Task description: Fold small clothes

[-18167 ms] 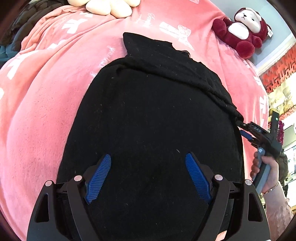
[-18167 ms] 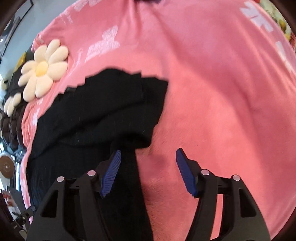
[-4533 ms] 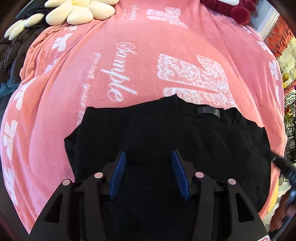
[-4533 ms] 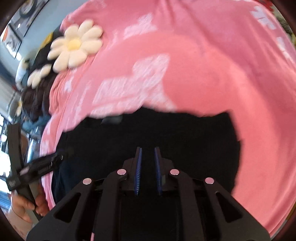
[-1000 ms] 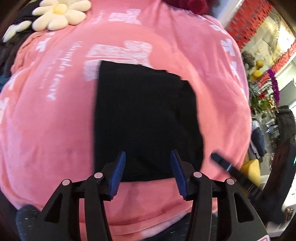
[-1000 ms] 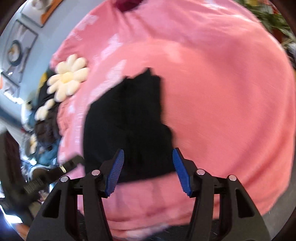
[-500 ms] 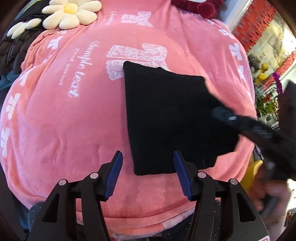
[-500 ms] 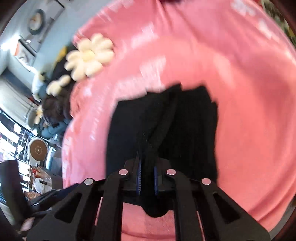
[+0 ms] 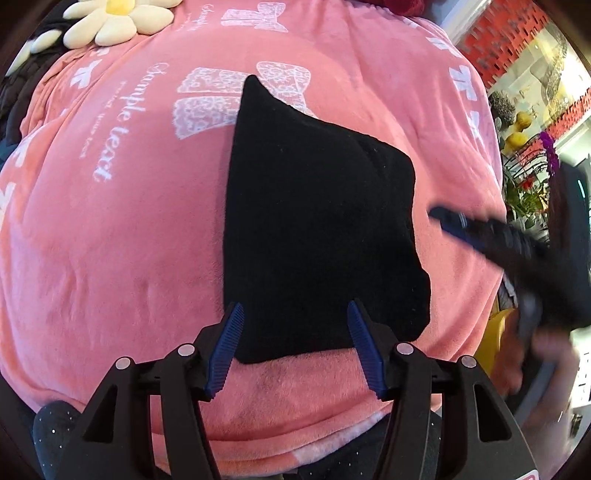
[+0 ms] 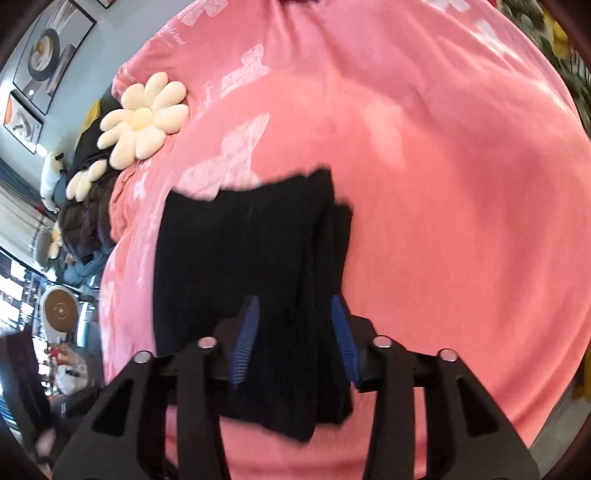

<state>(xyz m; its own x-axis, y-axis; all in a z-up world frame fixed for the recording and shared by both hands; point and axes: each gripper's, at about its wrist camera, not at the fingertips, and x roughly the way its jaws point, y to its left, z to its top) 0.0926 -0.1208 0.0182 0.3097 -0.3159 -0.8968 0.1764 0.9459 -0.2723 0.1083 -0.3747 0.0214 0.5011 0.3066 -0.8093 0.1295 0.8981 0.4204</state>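
A black garment [image 9: 314, 229], folded into a small thick rectangle, lies on the pink blanket [image 9: 122, 229]. My left gripper [image 9: 295, 343] is open and empty, just above the garment's near edge. My right gripper [image 10: 293, 339] is open, with its blue pads on either side of the garment's [image 10: 251, 266] near right part, holding nothing. The right gripper also shows blurred at the right of the left wrist view [image 9: 480, 236], beside the garment's right edge.
A cream flower cushion [image 10: 144, 122] and dark clothes [image 10: 85, 221] lie at the far left of the bed. The flower cushion also shows in the left wrist view [image 9: 114, 18]. Plants and a yellow object [image 9: 517, 140] stand past the bed's right edge.
My right gripper was shut on the garment's right edge half a second ago; it has opened and let go. The garment has settled a little closer to my left gripper.
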